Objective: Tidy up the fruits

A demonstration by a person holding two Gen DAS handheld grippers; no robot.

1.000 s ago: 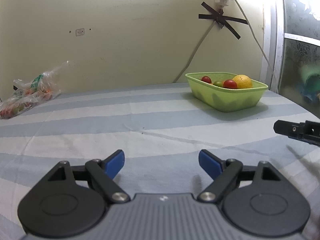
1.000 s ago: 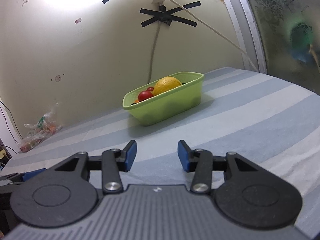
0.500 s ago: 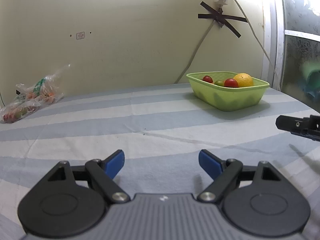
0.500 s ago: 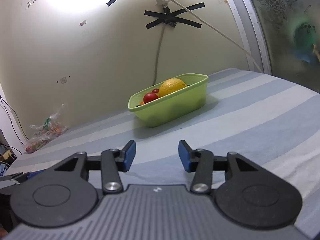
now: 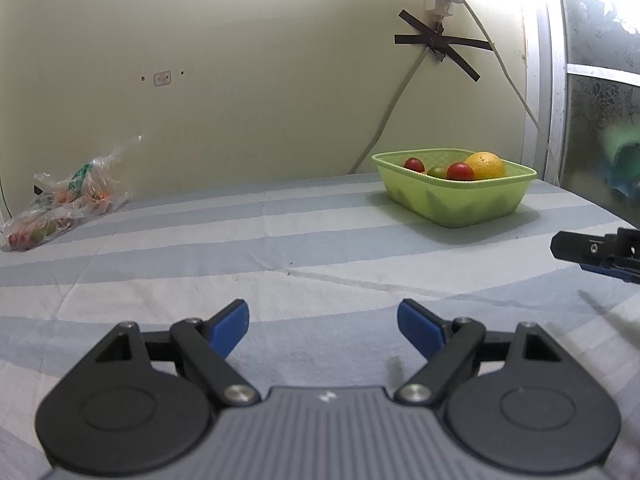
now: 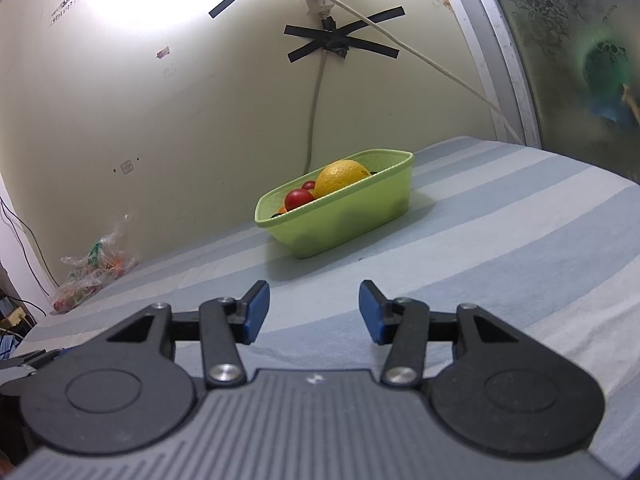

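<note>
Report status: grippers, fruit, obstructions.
Left gripper and right gripper open, empty. Fruit sits in green basket. Bagged fruit by wall. Striped cloth between, nothing blocking.

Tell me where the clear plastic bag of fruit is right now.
The plastic bag lies at the far left of the striped cloth against the wall in both wrist views, well apart from the green basket on the right.

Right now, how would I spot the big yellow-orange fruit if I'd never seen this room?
Find the black tape cross on the wall; below it, on the striped cloth, sits a lime-green basket. The orange lies at its right end in the left wrist view, much bigger than the small red tomatoes beside it and the only yellow-orange one.
</note>
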